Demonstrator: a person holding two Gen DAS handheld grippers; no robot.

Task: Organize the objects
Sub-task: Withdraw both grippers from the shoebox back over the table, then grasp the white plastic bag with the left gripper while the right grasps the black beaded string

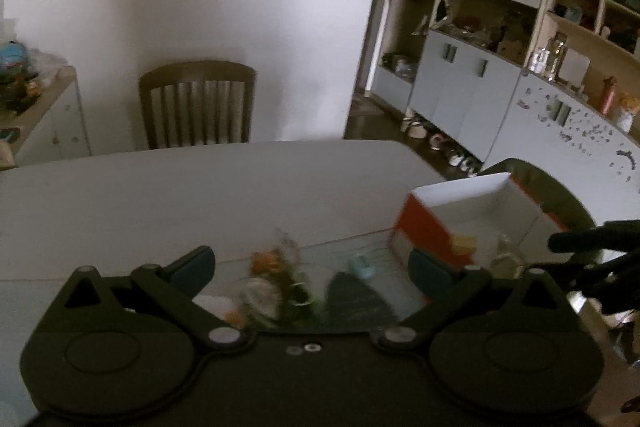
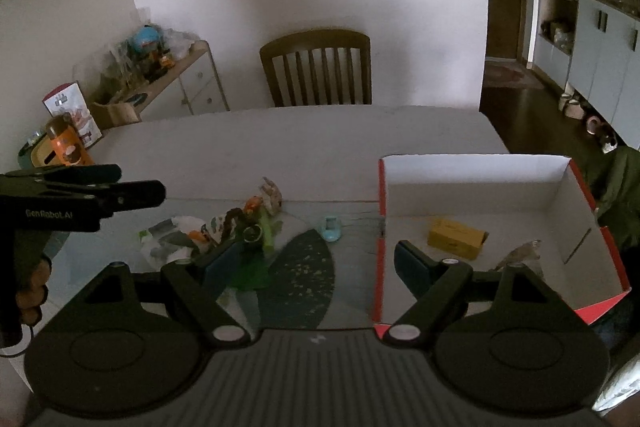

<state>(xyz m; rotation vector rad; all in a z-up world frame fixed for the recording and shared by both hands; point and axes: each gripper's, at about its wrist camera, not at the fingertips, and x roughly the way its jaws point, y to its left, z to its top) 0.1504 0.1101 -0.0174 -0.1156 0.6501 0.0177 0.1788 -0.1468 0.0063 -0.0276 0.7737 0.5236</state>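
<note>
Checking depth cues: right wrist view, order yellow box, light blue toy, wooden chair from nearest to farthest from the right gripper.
From the right gripper:
1. Yellow box, inside the red-and-white carton, right.
2. Light blue toy, on the table, just left of the carton.
3. Wooden chair, beyond the table's far edge.

The box is red outside and white inside. In it lies a yellow block. The surface is pale grey. A dark green mat on it has little yellow specks. A small toy is light blue. The pile of toys is orange, green and brown. Each black tool has dark blue pads. The chair is brown.
</note>
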